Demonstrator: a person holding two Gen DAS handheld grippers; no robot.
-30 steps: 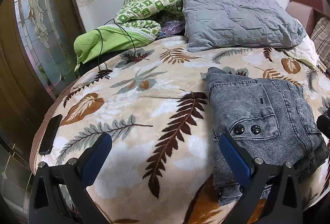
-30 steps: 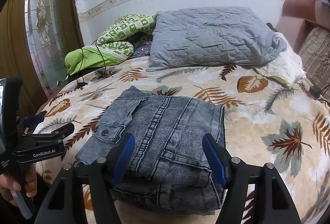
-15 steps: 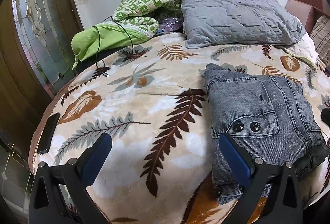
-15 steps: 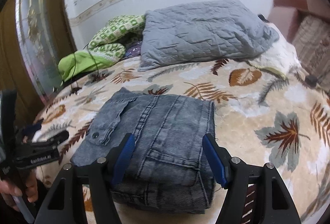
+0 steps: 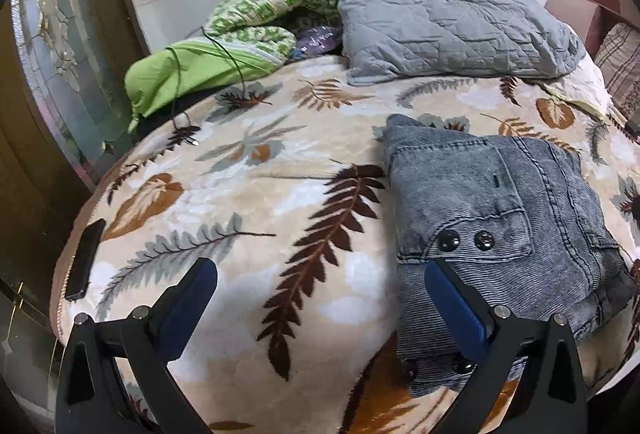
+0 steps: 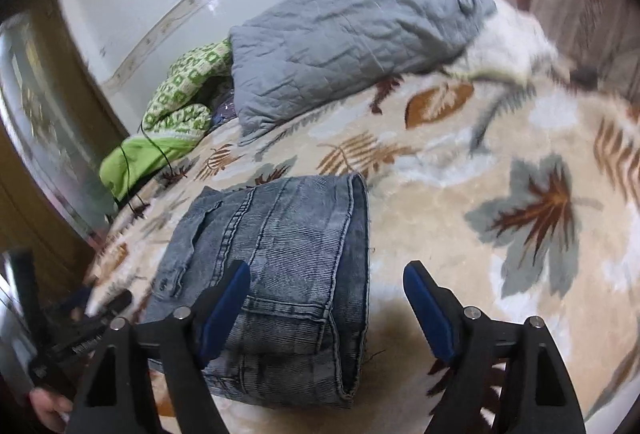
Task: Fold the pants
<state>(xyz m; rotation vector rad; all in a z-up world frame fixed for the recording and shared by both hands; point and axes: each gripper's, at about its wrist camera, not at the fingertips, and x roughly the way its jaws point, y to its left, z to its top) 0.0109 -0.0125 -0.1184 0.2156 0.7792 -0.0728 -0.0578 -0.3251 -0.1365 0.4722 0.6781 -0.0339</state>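
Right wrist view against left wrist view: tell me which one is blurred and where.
Left wrist view: sharp, folded jeans and leaf blanket crisp, fisheye bending at the edges. Right wrist view: motion-smeared, worst toward the upper right; grey pillow soft, right gripper sharp.

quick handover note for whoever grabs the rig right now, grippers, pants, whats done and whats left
Left gripper: jaws open, empty, over the blanket beside the pants.
Right gripper: jaws open, empty, over the pants' right edge.
Pants: grey denim, folded into a compact stack on the bed, near its front edge.
Done: the folding looks complete.
Left: probably just tidy edges and pull back.
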